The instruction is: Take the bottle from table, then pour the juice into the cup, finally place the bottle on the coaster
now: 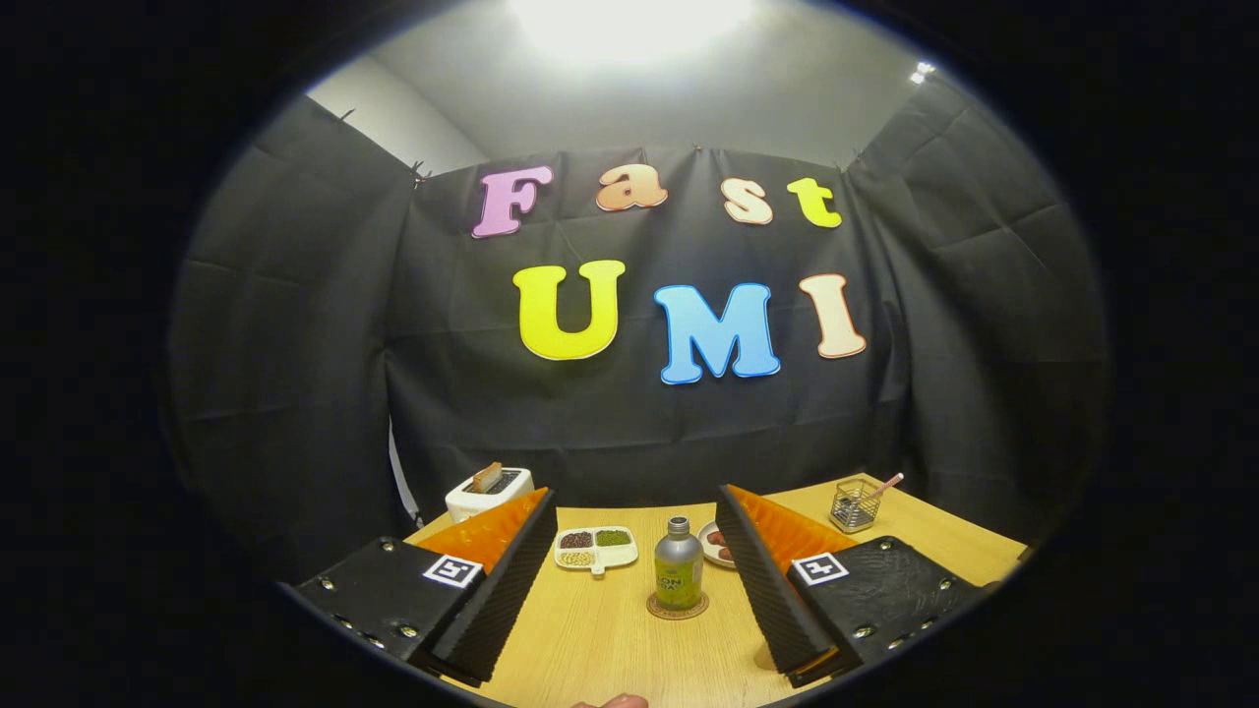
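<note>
**Tong-mounted fisheye, low over the counter**

The camera rides on the tongs (629,590), looking forward along their wide-apart fingers and slightly upward. It sits low and near the counter (610,639), facing the booth's cloth wall at 12 o'clock, with the ceiling light above.

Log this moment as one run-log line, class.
gripper: jaws open, empty | bottle: upright on coaster, ahead between jaws | table

The claw (629,590) hangs with its two fingers (492,590) spread wide, gripping nothing, and what may be a fingertip (612,701) peeks in below.
</note>
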`<state>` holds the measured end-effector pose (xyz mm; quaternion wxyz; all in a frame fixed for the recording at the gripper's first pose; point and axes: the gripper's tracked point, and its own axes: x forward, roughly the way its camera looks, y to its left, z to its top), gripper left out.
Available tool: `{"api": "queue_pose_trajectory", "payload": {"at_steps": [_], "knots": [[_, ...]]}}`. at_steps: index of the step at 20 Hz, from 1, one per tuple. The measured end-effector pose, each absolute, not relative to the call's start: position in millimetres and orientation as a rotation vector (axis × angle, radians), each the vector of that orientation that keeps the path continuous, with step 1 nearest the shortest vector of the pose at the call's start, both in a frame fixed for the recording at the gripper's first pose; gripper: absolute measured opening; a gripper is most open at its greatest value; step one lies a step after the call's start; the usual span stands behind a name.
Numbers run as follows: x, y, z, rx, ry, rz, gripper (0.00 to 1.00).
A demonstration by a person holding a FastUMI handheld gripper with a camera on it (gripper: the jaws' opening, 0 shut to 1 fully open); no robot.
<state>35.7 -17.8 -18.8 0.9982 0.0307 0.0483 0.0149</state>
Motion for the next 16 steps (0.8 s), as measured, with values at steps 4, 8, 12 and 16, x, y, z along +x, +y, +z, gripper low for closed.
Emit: {"api": "queue_pose_trajectory", "payload": {"at_steps": [4, 8, 12, 16], "knots": [[38.8, -17.6, -15.5, 0.058, 0.086, 0.027, 0.99], [38.7, -18.8, -17.3, 0.06, 0.09, 0.022, 0.99], [39.0, -19.0, -14.5, 0.067, 0.081, 0.017, 0.99], [39.9, -20.7, -14.3, 0.07, 0.079, 0.011, 0.99]]}}
